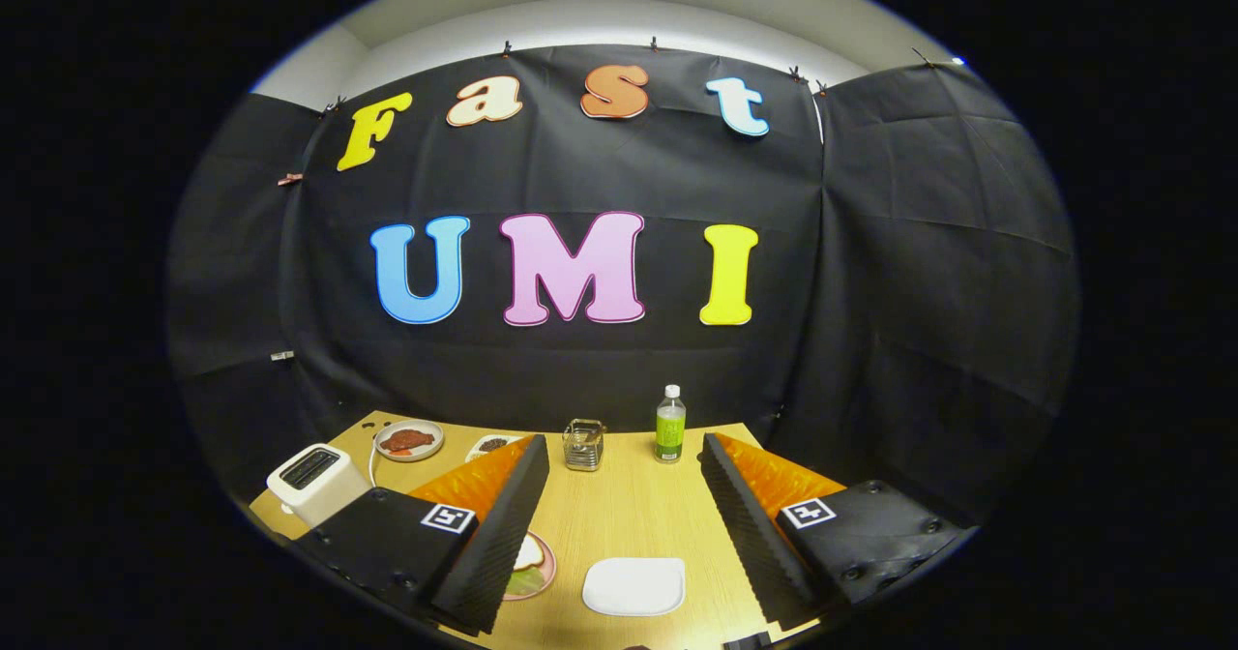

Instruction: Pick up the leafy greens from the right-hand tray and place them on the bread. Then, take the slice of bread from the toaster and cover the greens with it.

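The gripper (pixel 624 495) hung high above the table (pixel 629 515), fingers wide open and holding nothing. The greens could not be picked out; the white tray (pixel 633 587) near the fingers looked bare. The toaster (pixel 317 481) sat far left, slot running left to right. Best to go down slowly.

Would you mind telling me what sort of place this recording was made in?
Probably a staged recording booth laid out as a small kitchen: black cloth walls surround a wooden table holding a toaster, food plates and a drink bottle. The gripper is open above it.
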